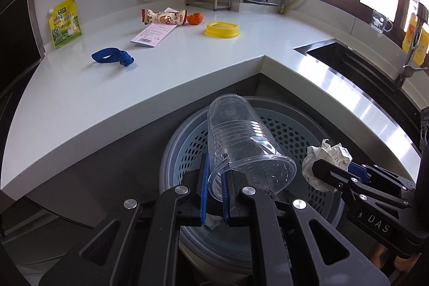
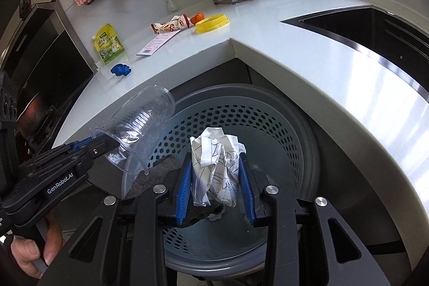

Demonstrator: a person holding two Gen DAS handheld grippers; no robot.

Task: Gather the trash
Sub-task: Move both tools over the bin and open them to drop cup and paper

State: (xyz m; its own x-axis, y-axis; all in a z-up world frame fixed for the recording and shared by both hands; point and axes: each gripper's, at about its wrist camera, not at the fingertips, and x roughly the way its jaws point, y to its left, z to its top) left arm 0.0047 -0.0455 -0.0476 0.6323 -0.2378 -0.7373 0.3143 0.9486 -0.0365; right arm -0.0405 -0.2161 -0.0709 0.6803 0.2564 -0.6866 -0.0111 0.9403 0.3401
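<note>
My left gripper [image 1: 215, 178] is shut on the rim of a clear plastic cup [image 1: 241, 141] and holds it tilted over the grey perforated trash bin [image 1: 303, 130]. The cup also shows in the right wrist view [image 2: 139, 125], with the left gripper [image 2: 99, 142] at lower left. My right gripper [image 2: 215, 178] is shut on a crumpled white paper ball [image 2: 217, 162] above the bin [image 2: 281, 130]. The paper ball also shows in the left wrist view [image 1: 325, 160], held by the right gripper [image 1: 321, 168]. A dark scrap and a white scrap [image 2: 215, 217] lie in the bin.
On the white counter [image 1: 80, 98] lie a blue crumpled item [image 1: 112, 56], a pink leaflet [image 1: 152, 35], a snack wrapper [image 1: 163, 16], an orange scrap [image 1: 195, 18], a yellow lid [image 1: 222, 29] and a green pouch [image 1: 65, 23]. A sink [image 1: 348, 58] is at right.
</note>
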